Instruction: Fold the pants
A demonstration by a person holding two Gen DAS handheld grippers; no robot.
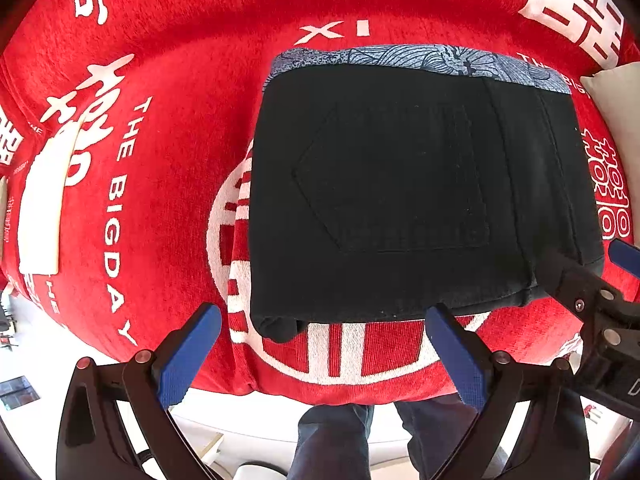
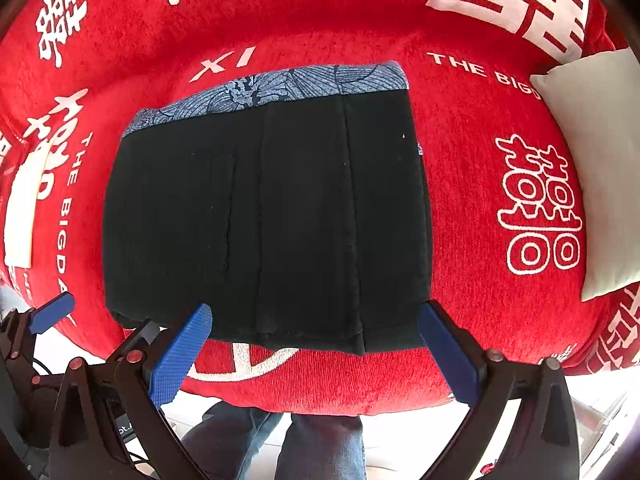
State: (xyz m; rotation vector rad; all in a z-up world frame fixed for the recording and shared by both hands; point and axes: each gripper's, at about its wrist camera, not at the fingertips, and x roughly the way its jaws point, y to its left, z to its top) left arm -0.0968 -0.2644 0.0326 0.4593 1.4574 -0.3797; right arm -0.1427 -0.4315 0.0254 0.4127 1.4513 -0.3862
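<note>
The black pants (image 1: 408, 192) lie folded into a compact rectangle on the red cover, back pocket up, with a blue patterned lining strip (image 1: 420, 58) along the far edge. They also show in the right wrist view (image 2: 272, 216). My left gripper (image 1: 324, 320) is open and empty, just short of the near edge of the pants. My right gripper (image 2: 316, 320) is open and empty, its blue fingers (image 2: 448, 356) either side of the near edge. The right gripper also shows in the left wrist view (image 1: 592, 280).
The red cover with white lettering (image 1: 180, 80) spans a sofa-like surface. A cream cushion (image 2: 592, 168) lies at the right. A white paper-like piece (image 1: 44, 200) lies at the left. The person's legs (image 1: 340, 440) stand below the front edge.
</note>
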